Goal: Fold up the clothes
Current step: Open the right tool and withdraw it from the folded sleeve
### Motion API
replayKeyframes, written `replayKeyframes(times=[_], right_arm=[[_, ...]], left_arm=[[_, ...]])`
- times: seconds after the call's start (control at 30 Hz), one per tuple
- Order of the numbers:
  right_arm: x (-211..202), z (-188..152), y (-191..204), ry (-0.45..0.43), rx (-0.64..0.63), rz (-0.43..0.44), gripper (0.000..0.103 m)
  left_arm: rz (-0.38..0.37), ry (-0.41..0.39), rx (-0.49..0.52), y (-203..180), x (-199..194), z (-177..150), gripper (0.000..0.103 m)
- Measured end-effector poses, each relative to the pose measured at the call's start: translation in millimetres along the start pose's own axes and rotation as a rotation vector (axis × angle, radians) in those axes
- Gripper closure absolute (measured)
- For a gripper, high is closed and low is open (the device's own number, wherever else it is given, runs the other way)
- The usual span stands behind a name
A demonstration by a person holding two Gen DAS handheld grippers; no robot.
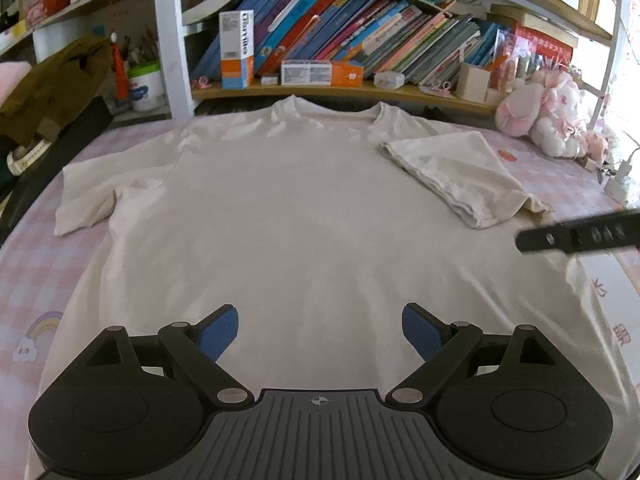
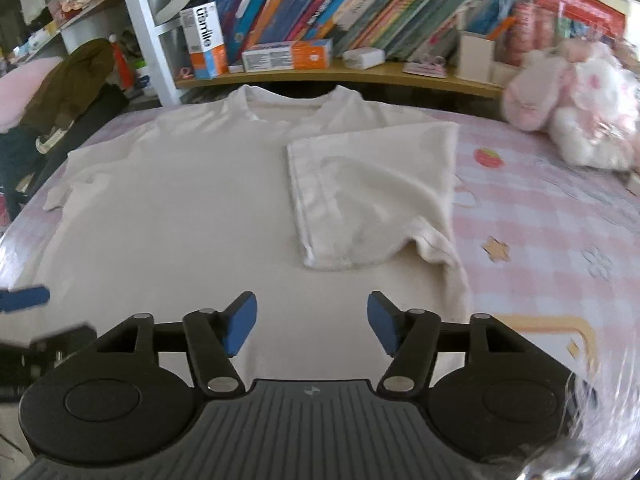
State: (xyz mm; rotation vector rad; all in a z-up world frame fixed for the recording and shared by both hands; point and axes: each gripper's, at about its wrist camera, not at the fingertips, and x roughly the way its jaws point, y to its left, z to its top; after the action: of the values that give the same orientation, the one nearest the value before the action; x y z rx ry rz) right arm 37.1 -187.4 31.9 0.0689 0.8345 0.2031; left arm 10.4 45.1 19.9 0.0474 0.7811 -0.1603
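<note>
A cream T-shirt of soft, lightly creased knit lies flat on a bed covered by a pink-and-white checked sheet. Its long axis runs from the near hem to the round collar, which points away toward a wooden bookshelf. The right sleeve is folded inward over the chest as a crisp-edged flap; the left sleeve lies spread out sideways. The left gripper, black with blue textured pads, hovers over the lower body of the shirt, jaws wide and holding nothing. The right gripper is above the shirt near the folded sleeve, jaws partly apart and holding nothing. Leaning books fill the shelf; a pink-and-white plush toy sits at the bed's far right.
</note>
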Motion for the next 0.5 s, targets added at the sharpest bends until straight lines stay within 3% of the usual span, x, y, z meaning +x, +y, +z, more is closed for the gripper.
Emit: replayKeyframes(times=[0.23,0.33,0.5], right_arm=[[-27,-27,-31,-0.006,0.131,-0.114,0.023],[-31,-41,-37,0.012,0.196,-0.178,0.023],[-33,-49,-35,0.030,0.149,-0.195,0.022]], left_arm=[[-0.013,0.029,0.020,-14,4,4,0.012],[-0.014,0.044,0.018,-19,5,5,0.012],[-0.014,0.057,0.011,-25,5,4,0.012]])
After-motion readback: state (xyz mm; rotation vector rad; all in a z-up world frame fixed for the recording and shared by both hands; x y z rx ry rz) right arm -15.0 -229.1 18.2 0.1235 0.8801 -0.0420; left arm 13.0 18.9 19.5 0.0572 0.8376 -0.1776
